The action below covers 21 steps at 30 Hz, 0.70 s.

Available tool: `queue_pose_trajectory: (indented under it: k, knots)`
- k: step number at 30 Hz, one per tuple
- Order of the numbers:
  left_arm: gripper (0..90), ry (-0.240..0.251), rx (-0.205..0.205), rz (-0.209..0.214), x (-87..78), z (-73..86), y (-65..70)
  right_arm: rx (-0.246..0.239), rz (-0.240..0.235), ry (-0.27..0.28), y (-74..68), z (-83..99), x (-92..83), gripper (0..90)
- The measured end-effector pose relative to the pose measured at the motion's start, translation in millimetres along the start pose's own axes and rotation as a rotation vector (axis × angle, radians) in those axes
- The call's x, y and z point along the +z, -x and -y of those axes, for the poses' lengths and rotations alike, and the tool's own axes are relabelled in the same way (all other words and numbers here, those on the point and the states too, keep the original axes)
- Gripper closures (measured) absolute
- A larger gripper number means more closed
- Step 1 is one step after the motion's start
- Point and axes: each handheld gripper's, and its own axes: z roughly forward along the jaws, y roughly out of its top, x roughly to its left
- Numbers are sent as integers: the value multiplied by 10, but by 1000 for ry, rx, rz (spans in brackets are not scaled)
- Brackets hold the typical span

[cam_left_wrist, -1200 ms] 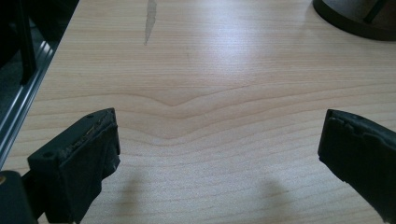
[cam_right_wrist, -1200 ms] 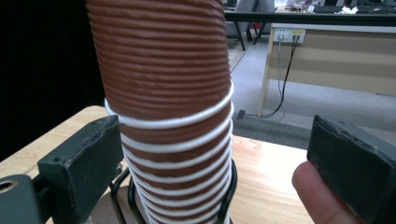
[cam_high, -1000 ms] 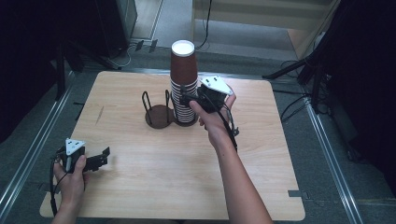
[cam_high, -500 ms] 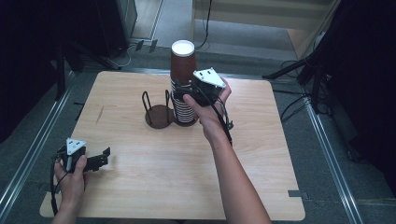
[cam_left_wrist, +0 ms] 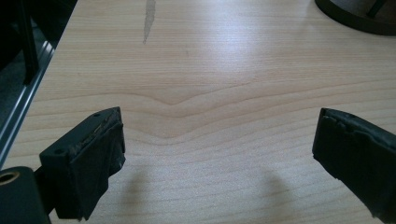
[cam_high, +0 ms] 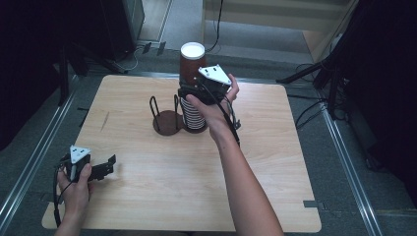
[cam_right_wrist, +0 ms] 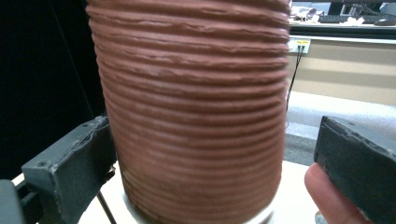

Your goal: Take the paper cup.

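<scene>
High view, listed left to right. Item one: left gripper [cam_high: 105,168], held low at the near-left corner of the wooden table [cam_high: 275,147], resting out of the way; in the left gripper view its jaws stand well apart over bare wood grain with nothing between them, having just been closing a little. Item two: dark wire cup holder [cam_high: 166,118], a round base with upright loops, at table centre, just left of the cup stack and apparently the rack the cups belong to. Item three: stack of brown ribbed paper cups [cam_high: 193,73], upright, white rim on top, touching or just beside the holder's base. Item four: right gripper [cam_high: 196,94], brought up against the stack's near side at about mid-height, the hand [cam_high: 216,110] wrapped behind it. In the right gripper view the ribbed cup wall [cam_right_wrist: 196,107] sits between the two jaws: the left pad [cam_right_wrist: 88,158] lies at or against the wall, the right pad [cam_right_wrist: 355,158] stands clear with a gap, so the claw is open around the stack, likely positioned to take the upper cups.
</scene>
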Motion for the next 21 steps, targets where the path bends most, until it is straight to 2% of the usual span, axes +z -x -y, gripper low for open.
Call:
queue_pose_trajectory:
  k: [8,9,13,15,16,18,21]
  knots:
    - [29,0,-1,3,-3,0,-2,-14,16,-1,-79,-30,131,0]
    - [29,0,-1,4,-4,0,-2,-30,32,-3,-99,-25,162,0]
    - [29,1,-2,5,-4,1,-3,-29,47,-10,-113,-16,187,0]
    - [29,1,-2,5,-4,0,-4,-32,50,-8,-113,-14,187,19]
    - [29,0,-3,6,-3,0,-5,-27,42,-3,-107,-16,176,62]
    - [29,-1,-2,6,-3,0,-5,-28,34,-4,-108,-19,171,92]
    - [29,0,-3,6,-2,0,-4,-31,34,-5,-111,-24,167,95]
